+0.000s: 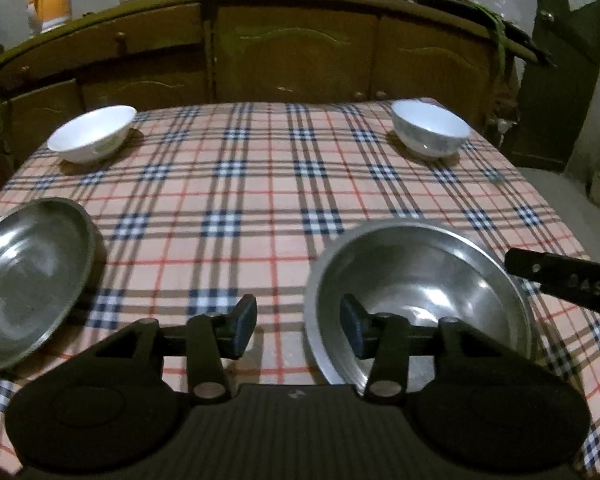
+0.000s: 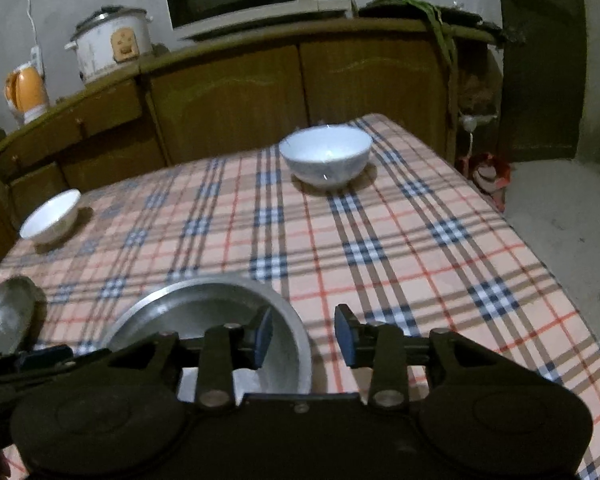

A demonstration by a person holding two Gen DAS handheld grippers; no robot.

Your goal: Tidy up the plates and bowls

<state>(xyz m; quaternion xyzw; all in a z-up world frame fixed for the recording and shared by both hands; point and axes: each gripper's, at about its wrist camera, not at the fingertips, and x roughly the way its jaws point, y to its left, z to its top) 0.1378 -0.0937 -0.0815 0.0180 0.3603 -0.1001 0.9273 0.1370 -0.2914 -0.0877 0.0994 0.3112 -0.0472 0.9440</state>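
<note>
My left claw [image 1: 298, 330] stands apart astride the near rim of the steel plate [image 1: 420, 280] at lower right, and my right claw [image 2: 303, 335] gapes over its other rim, clamping nothing. A second steel plate [image 1: 28, 276] lies at the bench's [image 1: 260, 208] lower left; two white bowls [image 1: 94, 133] [image 1: 430, 128] sit in the upper corners.

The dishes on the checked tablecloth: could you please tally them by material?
Round steel dishes: 2, one at the near left, one near the grippers.
White ceramic bowls: 2, far left and far right.
Total: 4.
</note>
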